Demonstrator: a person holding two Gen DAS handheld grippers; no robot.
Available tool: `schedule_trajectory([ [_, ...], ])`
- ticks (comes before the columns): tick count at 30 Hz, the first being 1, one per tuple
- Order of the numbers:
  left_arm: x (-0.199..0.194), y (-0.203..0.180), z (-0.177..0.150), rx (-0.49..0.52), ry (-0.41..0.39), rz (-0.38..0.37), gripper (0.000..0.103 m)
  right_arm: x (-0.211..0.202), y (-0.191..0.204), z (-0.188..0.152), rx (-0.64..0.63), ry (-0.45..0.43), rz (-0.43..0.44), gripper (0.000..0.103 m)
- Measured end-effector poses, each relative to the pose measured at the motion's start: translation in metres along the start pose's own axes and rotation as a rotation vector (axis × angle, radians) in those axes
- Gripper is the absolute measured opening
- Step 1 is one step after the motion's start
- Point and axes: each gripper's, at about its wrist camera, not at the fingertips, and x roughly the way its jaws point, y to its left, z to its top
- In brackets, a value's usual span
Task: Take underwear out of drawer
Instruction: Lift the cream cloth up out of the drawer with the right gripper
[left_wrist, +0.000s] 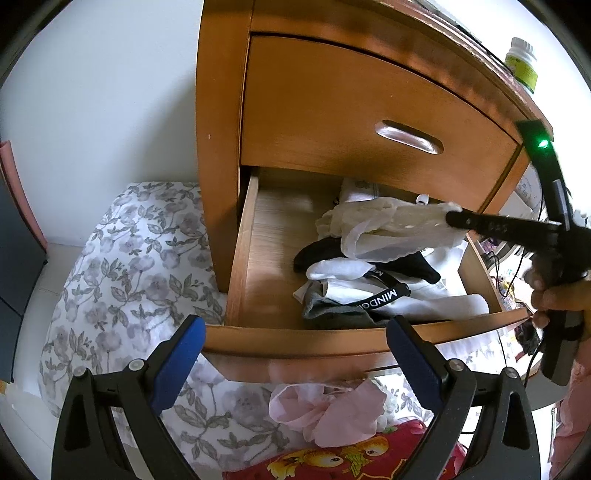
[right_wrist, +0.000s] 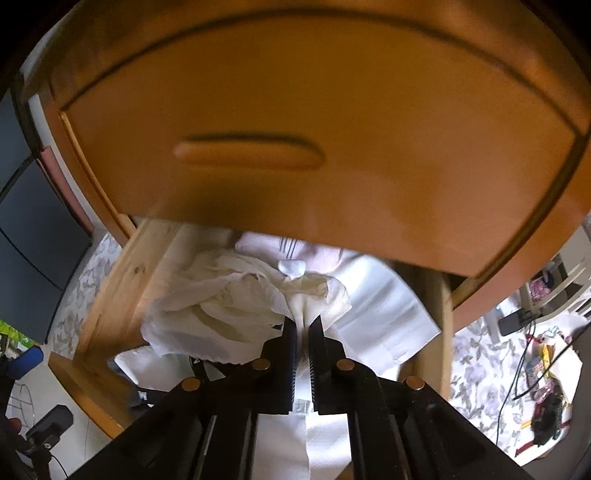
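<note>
Cream lace underwear (left_wrist: 388, 221) pinched above the open drawer (left_wrist: 295, 341)
Right hand-held gripper (right_wrist: 303, 325) clamped tight on the underwear, lifted over the clothes pile; left hand-held gripper (left_wrist: 295, 354) spread wide, empty, before the drawer front.

The left wrist camera sits in front of and above the open lower drawer (left_wrist: 258, 254) of a wooden nightstand (left_wrist: 221, 110), looking forward and steeply down along the blue-padded fingers (left_wrist: 177, 365) of the left hand-held gripper (left_wrist: 295, 365). It stands back enough from the drawer to take in its whole interior, the closed upper drawer (left_wrist: 369, 122) above it and the flowered bedding (left_wrist: 129, 266) to the drawer's left. The right wrist camera is much nearer, just above the open drawer (right_wrist: 110, 295), tilted down under the upper drawer front (right_wrist: 295, 129), which fills its upper half. Both views share the drawer's cream underwear (left_wrist: 391, 225) (right_wrist: 221, 306); the left view also shows the right hand-held gripper (left_wrist: 452, 218).
</note>
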Motion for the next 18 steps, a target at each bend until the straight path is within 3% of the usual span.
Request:
schedule_trajectory([
  [18,-0.029,-0.014,-0.006,0.019,-0.024,-0.007,0.098,-0.096,-0.005,-0.004,0.001,-0.191,0.005,0.006],
])
